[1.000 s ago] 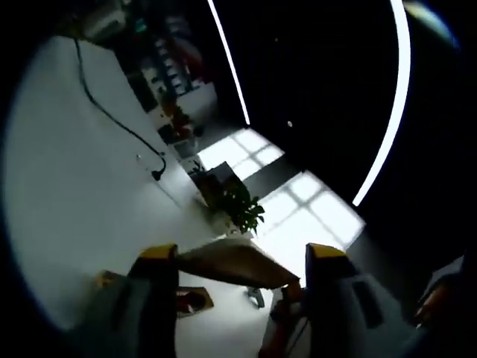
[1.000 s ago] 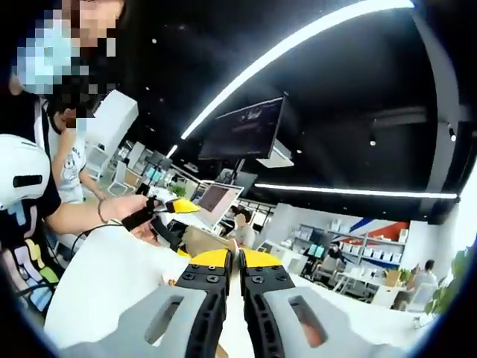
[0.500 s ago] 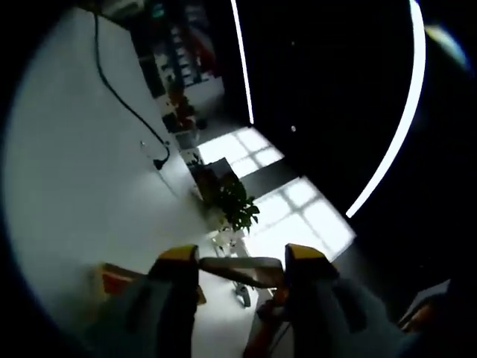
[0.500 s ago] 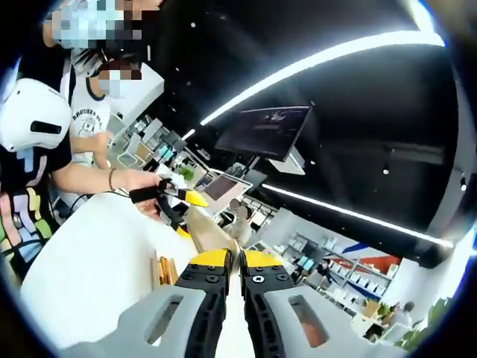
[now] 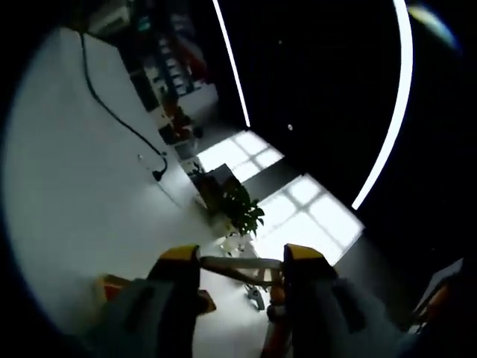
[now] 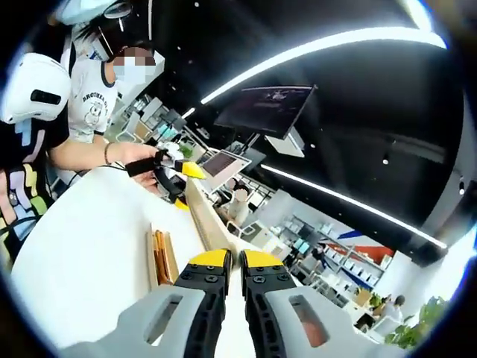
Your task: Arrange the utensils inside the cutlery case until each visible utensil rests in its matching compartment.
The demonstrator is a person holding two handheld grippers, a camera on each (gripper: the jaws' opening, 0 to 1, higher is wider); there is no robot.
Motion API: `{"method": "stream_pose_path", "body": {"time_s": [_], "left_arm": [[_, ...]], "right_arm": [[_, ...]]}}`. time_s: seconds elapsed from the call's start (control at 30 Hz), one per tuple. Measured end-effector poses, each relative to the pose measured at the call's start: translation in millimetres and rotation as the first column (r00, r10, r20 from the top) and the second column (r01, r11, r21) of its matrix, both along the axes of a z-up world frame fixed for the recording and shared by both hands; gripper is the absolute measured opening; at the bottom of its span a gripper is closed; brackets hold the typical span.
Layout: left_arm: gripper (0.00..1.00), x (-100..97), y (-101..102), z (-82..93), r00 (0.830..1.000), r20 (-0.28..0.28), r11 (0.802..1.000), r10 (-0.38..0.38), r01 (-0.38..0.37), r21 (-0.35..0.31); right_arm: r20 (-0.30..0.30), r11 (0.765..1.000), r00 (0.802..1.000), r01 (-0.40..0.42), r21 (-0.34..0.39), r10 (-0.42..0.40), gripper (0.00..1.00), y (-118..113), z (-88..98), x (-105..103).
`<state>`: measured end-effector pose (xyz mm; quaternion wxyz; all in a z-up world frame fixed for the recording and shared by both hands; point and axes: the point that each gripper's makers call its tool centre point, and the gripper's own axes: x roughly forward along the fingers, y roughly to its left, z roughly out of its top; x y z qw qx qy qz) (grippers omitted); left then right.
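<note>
Since a second ago you're bringing the left gripper (image 5: 240,257) narrower, its jaws now clamping a flat wooden lid (image 5: 238,266) across its edges. It is looking stiff, light and smooth, so keep squeezing both long edges. Your right gripper (image 6: 232,258) is staying clenched on the same lid (image 6: 207,220), with the cutlery case (image 6: 161,255) lying on the white table (image 6: 82,239) beyond.

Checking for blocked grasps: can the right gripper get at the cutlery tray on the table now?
Probably not yet: the right gripper looks shut on the long wooden panel, whose far end the left gripper holds. The cutlery tray beside it lies uncovered.
</note>
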<state>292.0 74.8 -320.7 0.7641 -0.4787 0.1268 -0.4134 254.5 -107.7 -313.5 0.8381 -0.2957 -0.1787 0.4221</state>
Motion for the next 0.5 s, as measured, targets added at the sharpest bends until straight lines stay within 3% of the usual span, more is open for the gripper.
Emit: {"method": "stream_pose_path", "body": {"time_s": [0.2, 0.5], "left_arm": [[0.46, -0.2, 2.7, 3.8, 0.996, 0.081, 0.996, 0.025, -0.032, 0.082], [0.46, 6.2, 1.9, -5.8, 0.996, 0.089, 0.992, 0.025, -0.036, 0.122]], "right_arm": [[-0.022, 0.994, 0.998, 0.064, -0.089, -0.067, 0.04, 5.6, -18.4, 7.2], [-0.049, 0.964, 0.99, 0.116, -0.237, -0.131, 0.04, 7.5, -46.9, 12.4]]}}
